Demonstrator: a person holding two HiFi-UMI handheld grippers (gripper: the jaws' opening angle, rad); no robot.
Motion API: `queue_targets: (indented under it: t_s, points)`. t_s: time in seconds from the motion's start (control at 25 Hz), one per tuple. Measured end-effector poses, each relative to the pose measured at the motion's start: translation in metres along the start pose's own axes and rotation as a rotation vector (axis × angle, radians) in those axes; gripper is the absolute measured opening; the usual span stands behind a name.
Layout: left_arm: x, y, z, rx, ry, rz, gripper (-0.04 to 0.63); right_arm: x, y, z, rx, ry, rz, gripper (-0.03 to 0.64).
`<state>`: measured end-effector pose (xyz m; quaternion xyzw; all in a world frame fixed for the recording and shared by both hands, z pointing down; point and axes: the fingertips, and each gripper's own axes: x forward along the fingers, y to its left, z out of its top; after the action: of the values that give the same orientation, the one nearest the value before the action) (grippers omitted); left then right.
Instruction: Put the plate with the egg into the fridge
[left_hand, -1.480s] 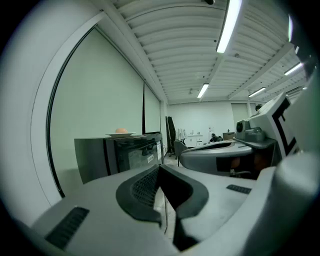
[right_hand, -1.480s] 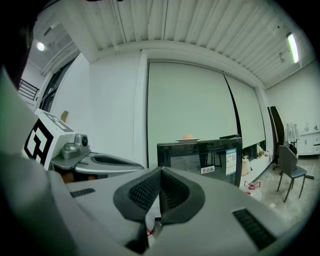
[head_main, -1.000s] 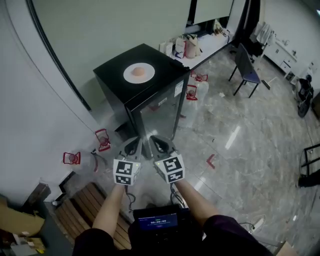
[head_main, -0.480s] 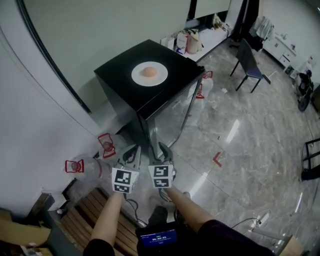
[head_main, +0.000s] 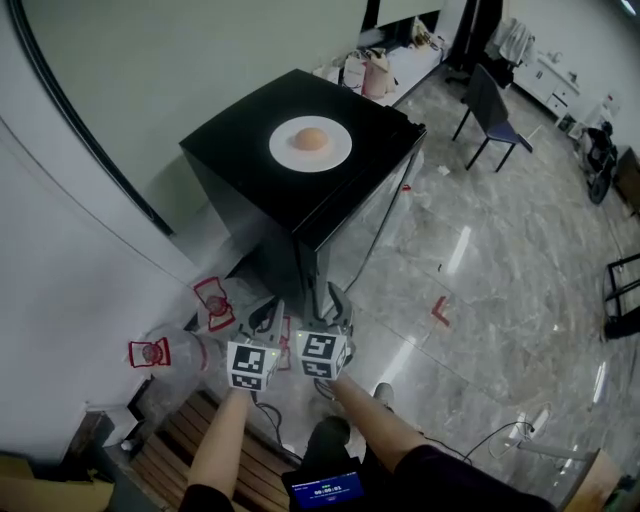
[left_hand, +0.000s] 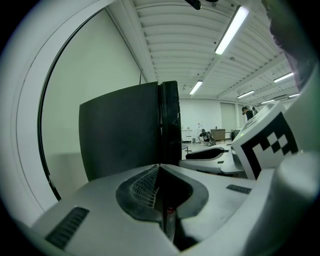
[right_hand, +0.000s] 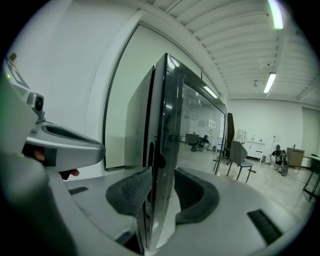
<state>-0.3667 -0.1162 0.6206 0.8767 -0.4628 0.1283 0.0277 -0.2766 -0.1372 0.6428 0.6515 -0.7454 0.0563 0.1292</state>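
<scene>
Polished marble floor (head_main: 480, 250) under a black fridge (head_main: 290, 205), plate (head_main: 335, 155) with egg (head_main: 311, 139) resting on its top. Left gripper (left_hand: 161, 172) pinched together, nothing held. Right gripper (right_hand: 159, 175) narrowly parted, fridge door edge (right_hand: 162, 125) standing between the jaws.

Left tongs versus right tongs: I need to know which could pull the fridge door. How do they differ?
The left tongs are shut, pads together, nothing between; the right tongs stand apart. The left tongs point at the dark side of the fridge, while the right tongs straddle the edge of the fridge door. Both are held low in front of the fridge.
</scene>
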Motion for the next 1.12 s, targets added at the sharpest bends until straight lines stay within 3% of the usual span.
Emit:
queue_targets:
  t_s: [0.52, 0.84, 1.12]
  points:
    - [0.013, 0.013, -0.005, -0.036, -0.021, -0.055, 0.009, 0.012, -0.001, 0.004, -0.007, -0.021, -0.110, 0.123]
    - [0.018, 0.010, -0.005, -0.003, -0.014, -0.072, 0.009, 0.007, -0.002, 0.006, 0.042, -0.005, -0.056, 0.100]
    - [0.030, -0.008, 0.001, 0.020, -0.006, -0.134, 0.010, -0.013, -0.020, 0.002, 0.073, -0.044, -0.019, 0.089]
